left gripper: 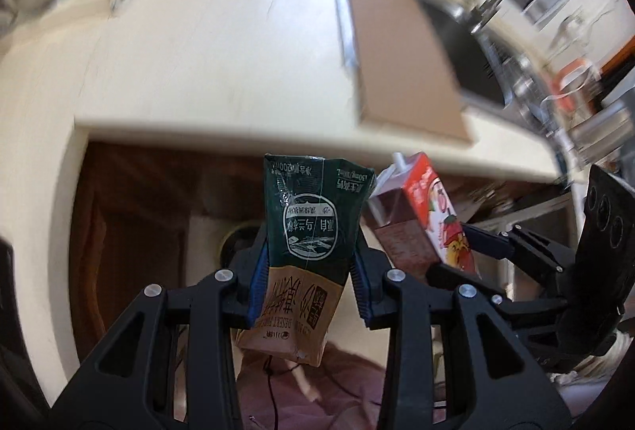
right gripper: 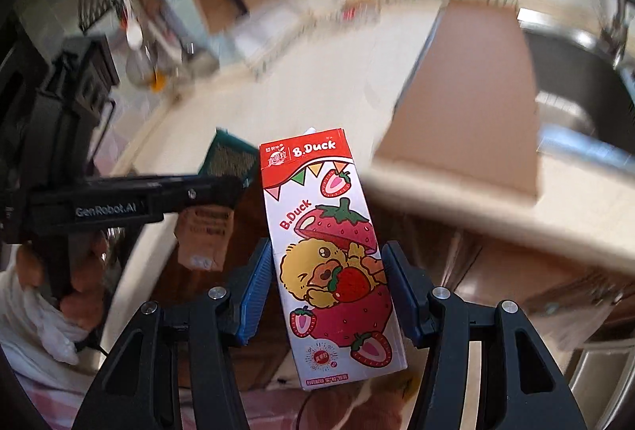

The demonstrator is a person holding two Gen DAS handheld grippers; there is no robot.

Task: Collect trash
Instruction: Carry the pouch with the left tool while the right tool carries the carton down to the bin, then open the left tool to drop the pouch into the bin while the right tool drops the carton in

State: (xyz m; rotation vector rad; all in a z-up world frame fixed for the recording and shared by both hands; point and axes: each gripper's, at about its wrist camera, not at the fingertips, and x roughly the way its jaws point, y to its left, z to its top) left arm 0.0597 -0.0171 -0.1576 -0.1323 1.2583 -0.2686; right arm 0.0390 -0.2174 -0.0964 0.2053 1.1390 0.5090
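The left tongs (left gripper: 313, 271) are clamped on a crumpled dark green and tan milk carton (left gripper: 307, 251), their blue pads (left gripper: 260, 279) pressed into its two sides about halfway along its length. The carton's long axis runs straight out along the tongs, with the green end pointing away from the camera and the dented tan end hanging back between the arms; its print reads upside down in the left wrist view. The right tongs (right gripper: 327, 287) are part-way apart and closed on a red and white B.Duck strawberry drink carton (right gripper: 333, 251), gripping its narrow side walls near the middle. This carton also lies lengthwise along the tongs, its red top pointing forward and tilted a little to the left, and its printed face turned to the camera. Both cartons hang in the air just off the front edge of the cream kitchen surface (left gripper: 222, 53), close beside each other. On that surface lies a brown cutting board (left gripper: 401, 45), and beside the board is a steel sink (right gripper: 571, 88); its contents are too blurred to tell.
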